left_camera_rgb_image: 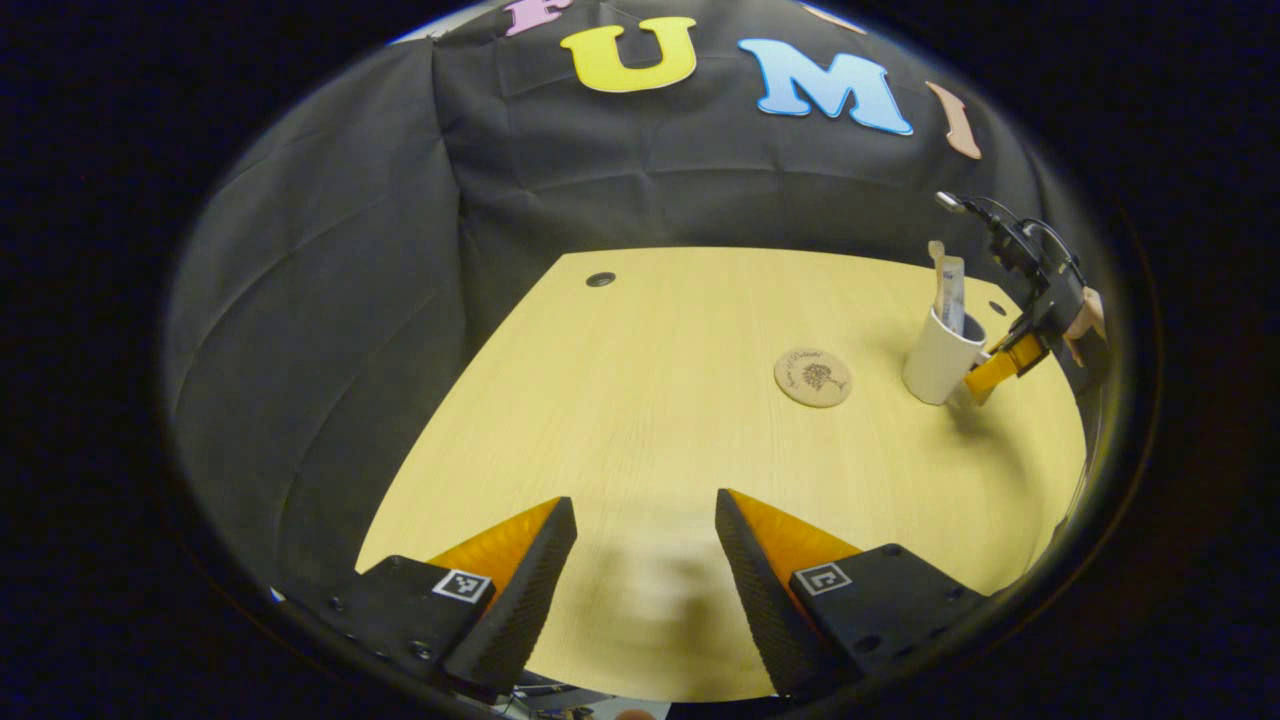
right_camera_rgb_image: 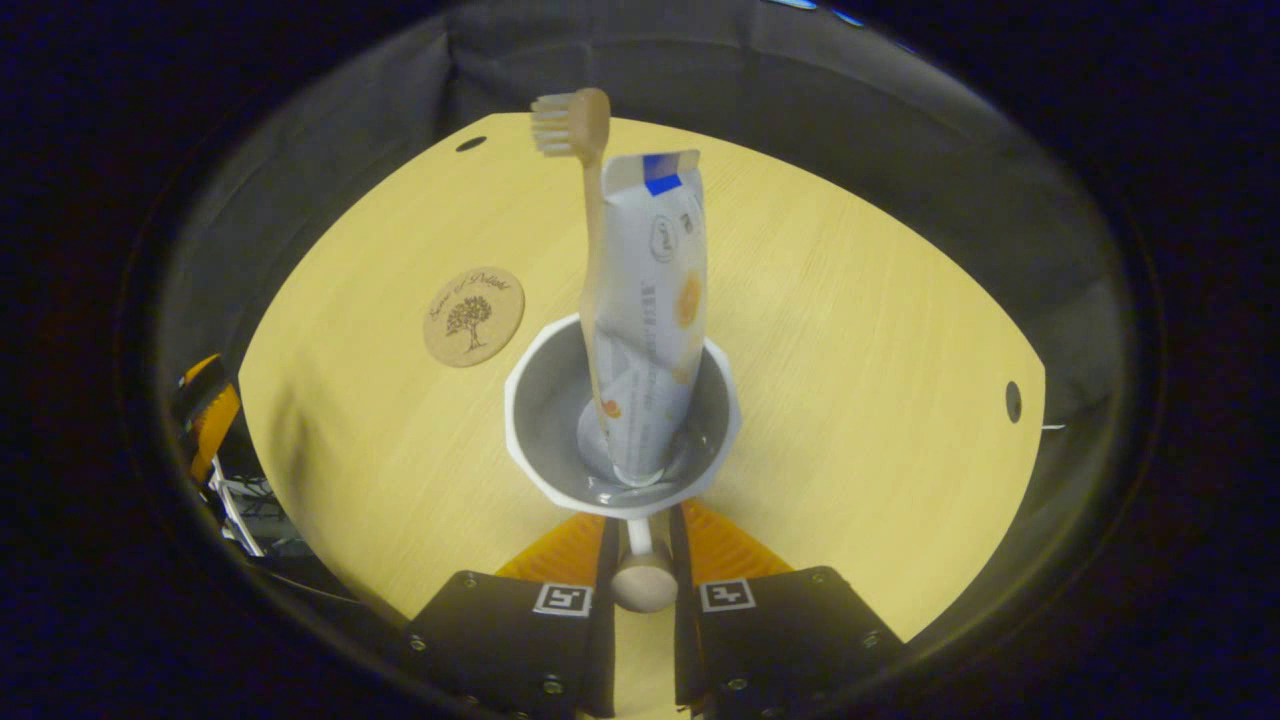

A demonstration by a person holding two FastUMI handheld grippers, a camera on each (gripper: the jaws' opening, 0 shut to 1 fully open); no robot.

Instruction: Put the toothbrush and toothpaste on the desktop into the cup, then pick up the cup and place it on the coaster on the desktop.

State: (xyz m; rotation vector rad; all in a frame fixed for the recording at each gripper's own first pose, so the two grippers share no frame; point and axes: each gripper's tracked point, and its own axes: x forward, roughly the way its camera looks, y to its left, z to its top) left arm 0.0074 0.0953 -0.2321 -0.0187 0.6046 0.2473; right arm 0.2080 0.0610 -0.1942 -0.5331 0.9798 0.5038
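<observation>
The pale wood worktop (right_camera_rgb_image: 850, 330) carries the white cup (right_camera_rgb_image: 560, 420), standing upright near the round coaster (right_camera_rgb_image: 473, 316) but apart from it. The toothpaste (right_camera_rgb_image: 655, 300) and toothbrush (right_camera_rgb_image: 592, 230) lean upright inside the cup. The right gripper (right_camera_rgb_image: 640, 535) has its 2 fingers pinching the cup's handle (right_camera_rgb_image: 642, 580). The left gripper (left_camera_rgb_image: 645, 530) hovers over bare wood, fingers spread and holding nothing. A handle-only hold could let the cup swing on lifting, spilling the tall, top-heavy contents or landing off-centre.

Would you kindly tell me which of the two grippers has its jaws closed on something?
The right gripper: its jaws pinch the handle of the white cup. The left gripper hangs open over the bare desktop.
</observation>
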